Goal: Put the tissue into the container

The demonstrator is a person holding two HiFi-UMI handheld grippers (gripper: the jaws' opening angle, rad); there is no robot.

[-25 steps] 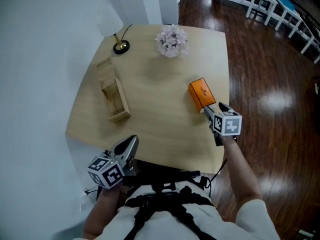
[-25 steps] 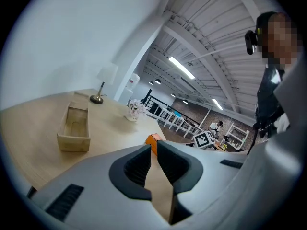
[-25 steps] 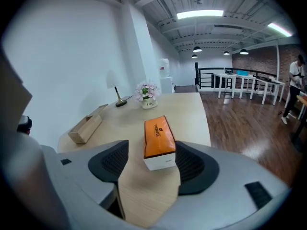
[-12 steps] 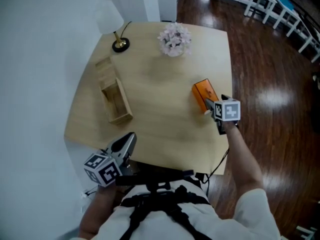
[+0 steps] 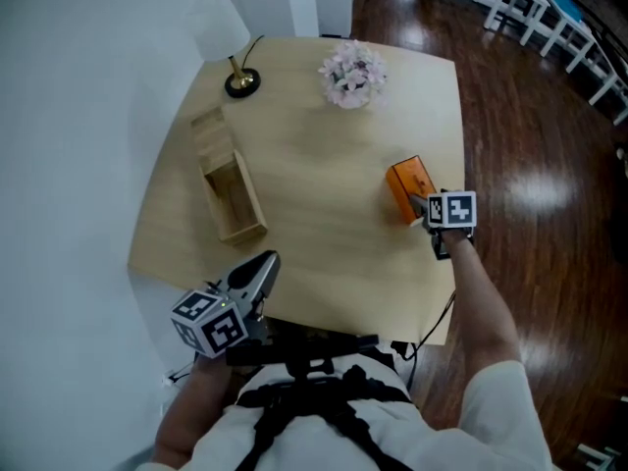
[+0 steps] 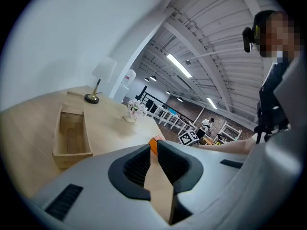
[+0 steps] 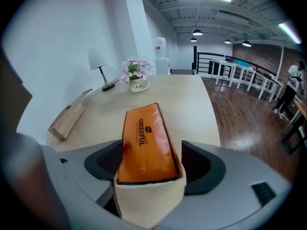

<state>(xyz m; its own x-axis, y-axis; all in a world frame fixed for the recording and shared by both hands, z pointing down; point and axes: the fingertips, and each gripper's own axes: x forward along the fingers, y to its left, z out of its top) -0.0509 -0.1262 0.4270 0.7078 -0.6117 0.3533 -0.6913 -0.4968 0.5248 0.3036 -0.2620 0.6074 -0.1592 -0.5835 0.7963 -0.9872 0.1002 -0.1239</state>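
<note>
An orange tissue pack (image 5: 405, 184) lies on the wooden table (image 5: 324, 135) near its right edge. My right gripper (image 5: 420, 202) is at the pack's near end. In the right gripper view the pack (image 7: 145, 138) sits between the opening jaws of the right gripper (image 7: 148, 166), with a small gap at the right pad. The container, an open wooden box (image 5: 233, 196), lies near the table's left side and also shows as the box (image 6: 72, 137) and the box (image 7: 67, 118). My left gripper (image 5: 263, 266) hovers at the table's front edge, its jaws together and holding nothing.
A vase of pale flowers (image 5: 351, 72) and a lamp base (image 5: 240, 83) stand at the table's far edge. A white wall runs along the left. Dark wooden floor (image 5: 530, 165) lies to the right, with white railings beyond.
My right gripper has moved forward along the table's right edge until its jaws reach around the near end of the orange pack. The left gripper has stayed about where it was.
</note>
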